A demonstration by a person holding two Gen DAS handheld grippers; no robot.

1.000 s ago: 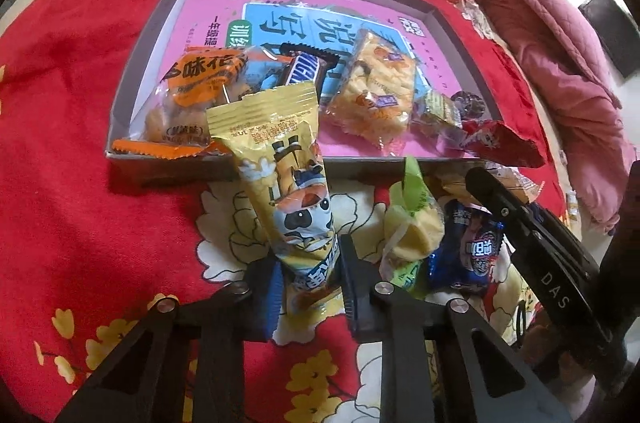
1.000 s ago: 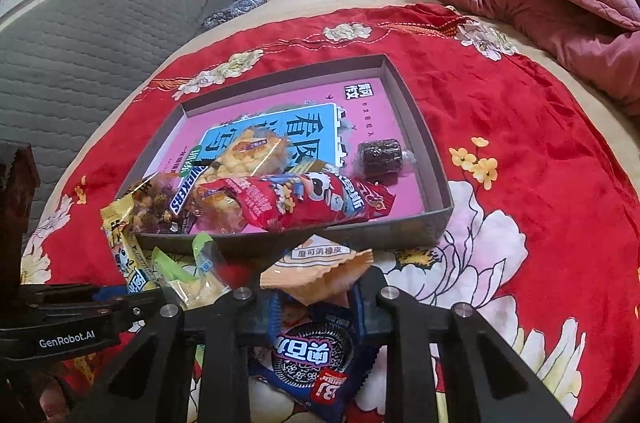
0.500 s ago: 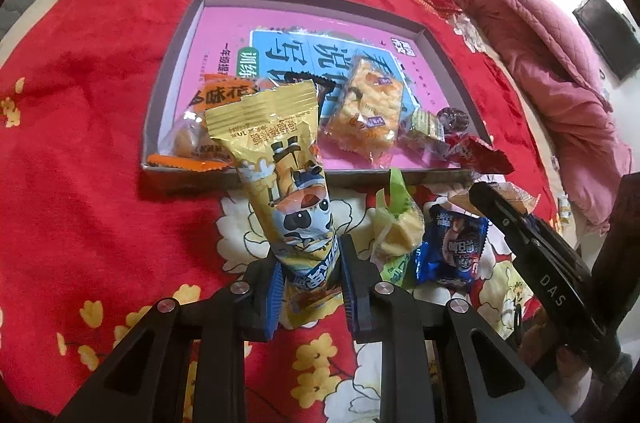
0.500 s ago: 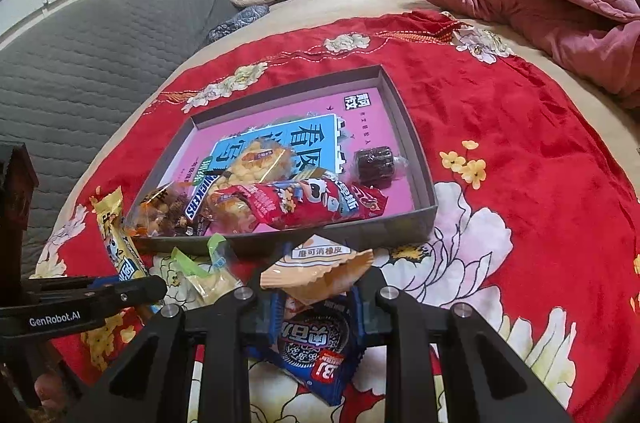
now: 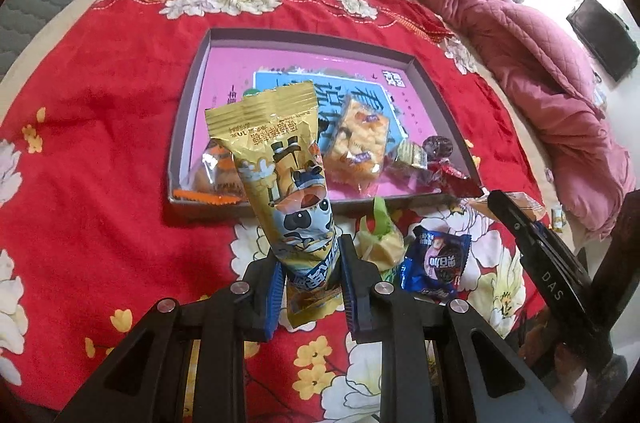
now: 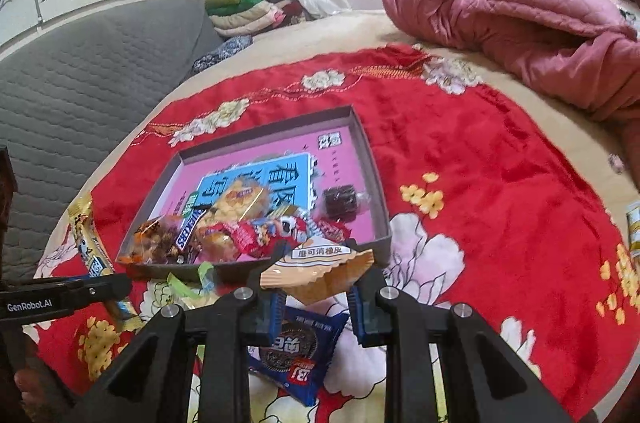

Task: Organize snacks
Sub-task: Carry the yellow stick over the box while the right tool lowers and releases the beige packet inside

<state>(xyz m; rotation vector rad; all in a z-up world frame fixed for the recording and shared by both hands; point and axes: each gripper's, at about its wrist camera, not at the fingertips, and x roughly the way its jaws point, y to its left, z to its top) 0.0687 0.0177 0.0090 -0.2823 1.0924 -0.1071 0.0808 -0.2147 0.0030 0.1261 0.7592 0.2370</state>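
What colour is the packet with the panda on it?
Gold packet, with a blue band at the bottom; clearest in the left wrist view.

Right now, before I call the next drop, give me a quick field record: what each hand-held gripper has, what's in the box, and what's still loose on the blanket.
left hand-held gripper: shut on yellow panda packet
right hand-held gripper: shut on orange packet
box: several snacks at near end, far end bare
loose on red blanket: blue cookie packet, green-tied sweet
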